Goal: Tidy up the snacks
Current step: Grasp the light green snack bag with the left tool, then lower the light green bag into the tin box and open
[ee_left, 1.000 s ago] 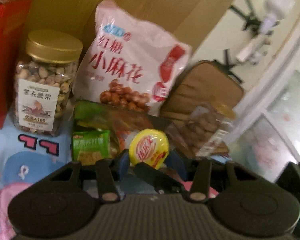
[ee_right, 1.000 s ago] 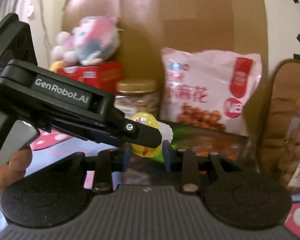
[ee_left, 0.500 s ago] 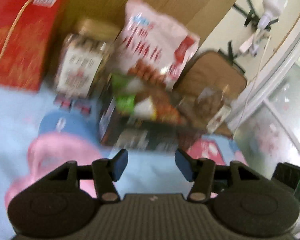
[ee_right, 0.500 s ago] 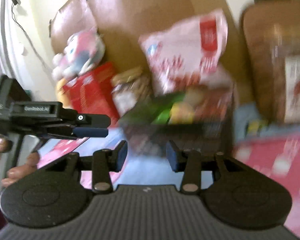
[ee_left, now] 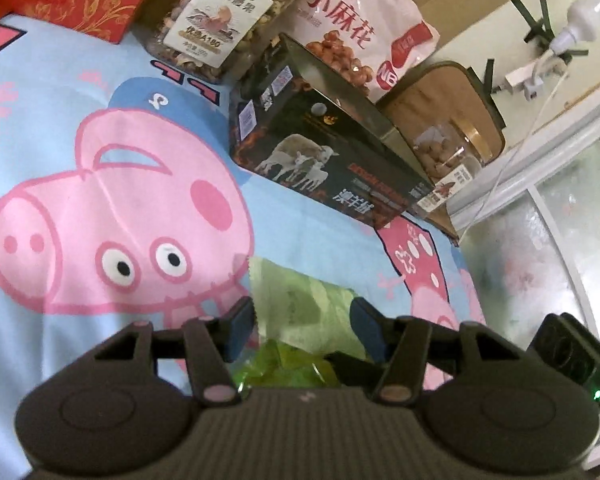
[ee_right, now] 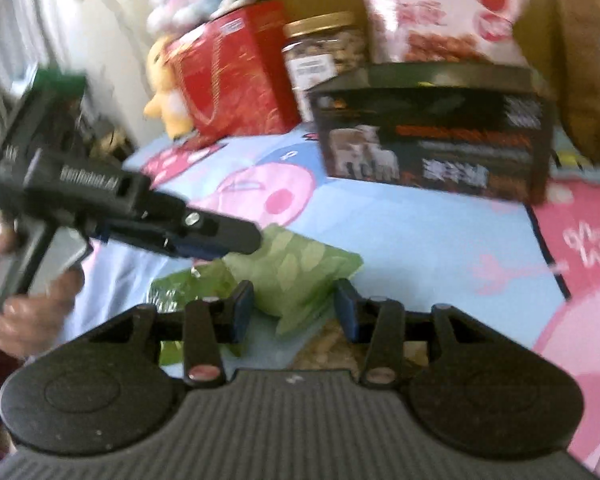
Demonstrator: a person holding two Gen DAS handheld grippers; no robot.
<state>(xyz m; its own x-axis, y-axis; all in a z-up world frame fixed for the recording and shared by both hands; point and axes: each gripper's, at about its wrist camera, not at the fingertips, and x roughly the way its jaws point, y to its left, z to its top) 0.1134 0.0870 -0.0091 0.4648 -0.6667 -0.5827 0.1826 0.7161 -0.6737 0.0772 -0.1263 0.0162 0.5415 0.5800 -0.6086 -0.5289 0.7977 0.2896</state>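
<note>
Both grippers hover over the green packet (ee_right: 296, 268), which lies on the pig-print sheet (ee_left: 112, 200) in front of the black box (ee_left: 324, 148). The left gripper (ee_left: 302, 322) is part open, its pads clear of the packet. The right gripper (ee_right: 294, 310), jaws just opening, straddles the packet's near corner, apparently without pressing, though the view is blurred. A jar (ee_left: 220, 20) stands behind the box.

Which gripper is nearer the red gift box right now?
Left. The left gripper is ahead and left of the right gripper, toward the red gift box. The right gripper's fingers have just been opening and flank the green packet, farther back.
</note>
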